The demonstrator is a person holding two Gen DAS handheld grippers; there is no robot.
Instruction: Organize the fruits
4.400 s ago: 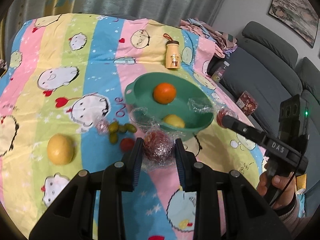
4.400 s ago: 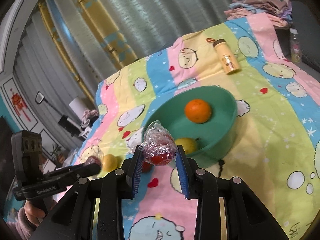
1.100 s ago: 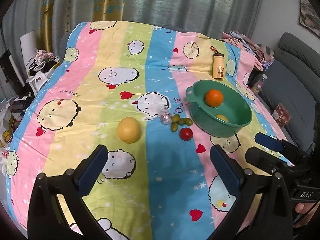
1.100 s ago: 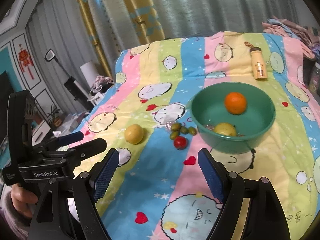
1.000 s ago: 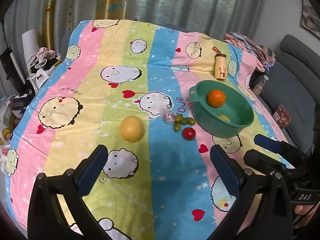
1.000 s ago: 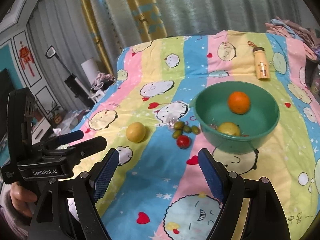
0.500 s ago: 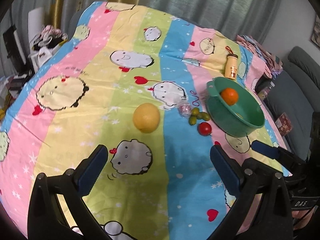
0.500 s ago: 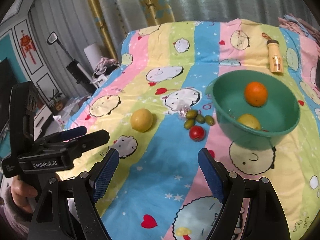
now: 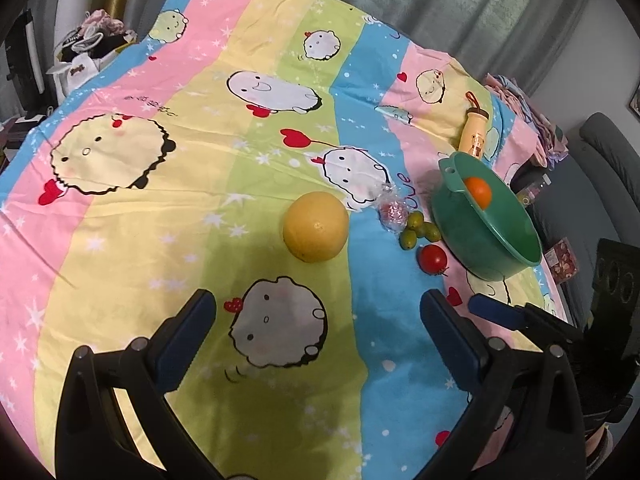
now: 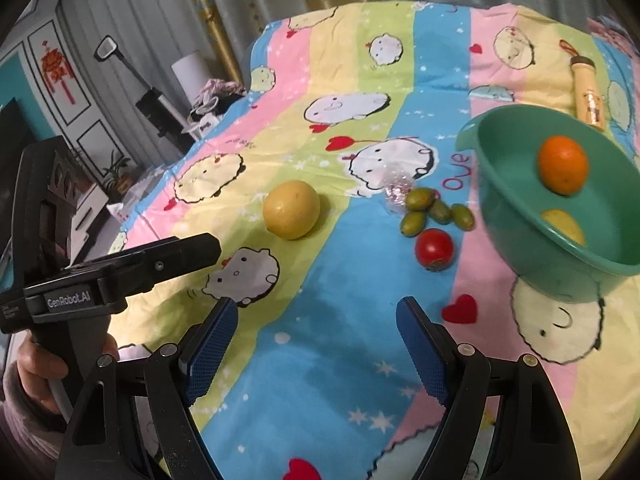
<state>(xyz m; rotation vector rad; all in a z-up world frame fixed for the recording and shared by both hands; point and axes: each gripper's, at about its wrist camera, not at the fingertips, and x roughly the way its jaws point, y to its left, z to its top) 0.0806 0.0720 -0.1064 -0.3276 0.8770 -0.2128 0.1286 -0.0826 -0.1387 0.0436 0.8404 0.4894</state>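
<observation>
Both grippers have come lower and nearer the loose fruit since the earlier frames, where each was clamped on a film-wrapped red fruit; neither holds anything now.

From the left wrist view, the left gripper (image 9: 316,316) has its fingers wide apart over the striped cartoon-print cloth (image 9: 168,184), lined up with the large round yellow citrus fruit (image 9: 315,227) just ahead. That fruit looks heavy, firm and smooth-skinned, so I judge it should be taken across its widest middle to stop it rolling out. Beyond it lie a small fruit in crinkled clear film (image 9: 393,210), a cluster of small green oval fruits (image 9: 418,231) and a glossy red tomato (image 9: 432,258), all just beside the green plastic bowl (image 9: 500,256) holding a round orange (image 9: 477,192).

From the right wrist view, the right gripper (image 10: 316,344) is also spread open and empty, pointing between the citrus and the tomato. The tomato looks soft and slippery, calling for a gentle squeeze; the bowl also holds a yellow lemon-like fruit (image 10: 564,226).
</observation>
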